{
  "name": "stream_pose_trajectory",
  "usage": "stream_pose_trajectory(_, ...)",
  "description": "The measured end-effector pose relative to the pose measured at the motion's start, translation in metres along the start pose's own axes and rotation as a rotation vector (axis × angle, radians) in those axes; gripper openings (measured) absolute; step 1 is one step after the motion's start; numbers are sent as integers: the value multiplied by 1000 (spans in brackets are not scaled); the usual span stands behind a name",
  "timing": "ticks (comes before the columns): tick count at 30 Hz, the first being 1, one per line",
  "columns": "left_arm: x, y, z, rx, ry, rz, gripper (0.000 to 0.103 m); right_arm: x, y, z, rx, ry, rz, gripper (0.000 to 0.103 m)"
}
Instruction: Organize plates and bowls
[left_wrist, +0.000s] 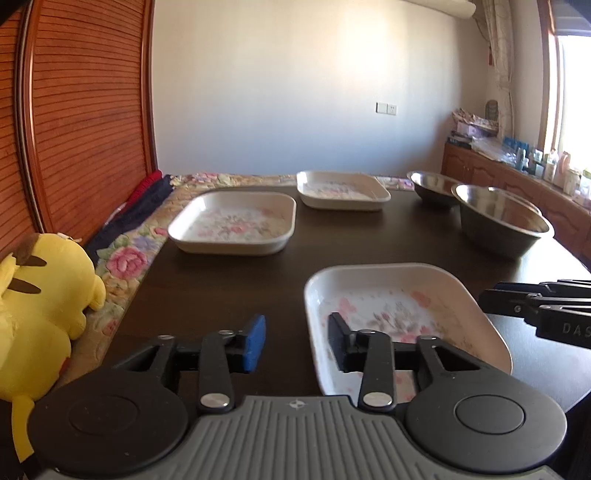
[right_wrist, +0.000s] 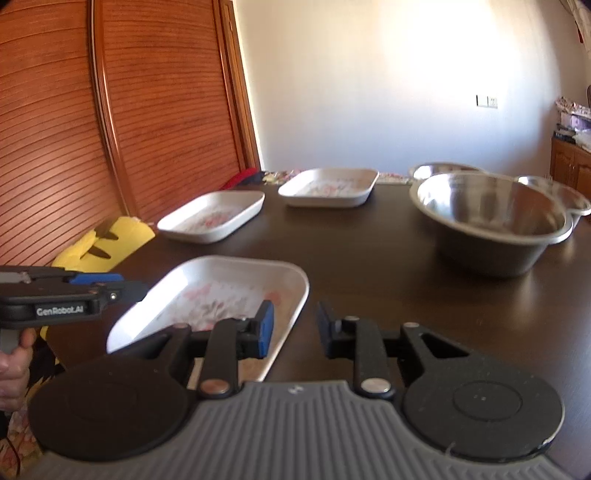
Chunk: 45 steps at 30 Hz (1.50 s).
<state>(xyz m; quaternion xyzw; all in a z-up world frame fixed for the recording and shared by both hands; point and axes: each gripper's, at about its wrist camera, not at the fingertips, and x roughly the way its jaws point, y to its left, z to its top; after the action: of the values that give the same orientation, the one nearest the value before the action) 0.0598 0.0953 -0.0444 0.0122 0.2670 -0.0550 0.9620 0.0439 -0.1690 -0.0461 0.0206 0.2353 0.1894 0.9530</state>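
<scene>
nearest, a square white plate (left_wrist: 402, 314) with faded pink flowers sits between both spread, empty grippers, left gripper (left_wrist: 297, 341) and right gripper (right_wrist: 295, 328); steel bowl (right_wrist: 491, 218) beyond.

shiny metal bowl (right_wrist: 491, 218) on a glossy dark wood table (right_wrist: 369, 251).

Left claw (left_wrist: 297, 341) spread wide, holding nothing; its blue-padded finger hangs over the bare dark worktop (left_wrist: 221, 288), its black finger over the near square floral plate (left_wrist: 402, 314). Second floral plate (left_wrist: 234, 227) farther left, third plate (left_wrist: 343, 190) far centre, well apart. Two steel bowls far right: the larger bowl (left_wrist: 502, 225) nearer, the smaller bowl (left_wrist: 434, 186) behind it. Right claw (left_wrist: 539, 306) enters at the right edge, fingers hard to make out. Yellow plush toy (left_wrist: 40, 302) lies left of the worktop on a floral quilt (left_wrist: 125, 258).
</scene>
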Motion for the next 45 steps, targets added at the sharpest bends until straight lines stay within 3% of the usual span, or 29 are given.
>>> stream_pose_trajectory(11, 24, 21, 27, 14, -8, 30, 57, 25, 2, 39, -115, 3, 40, 33)
stream_pose_trajectory(23, 69, 62, 62, 29, -12, 62, 66, 82, 25, 86, -189, 34, 113, 42)
stream_pose_trajectory(34, 105, 100, 85, 16, 1, 65, 66, 138, 43, 105, -189, 132, 162, 43)
stream_pose_trajectory(45, 137, 117, 91, 19, 36, 47, 59, 182, 52, 110, -178, 219, 175, 42)
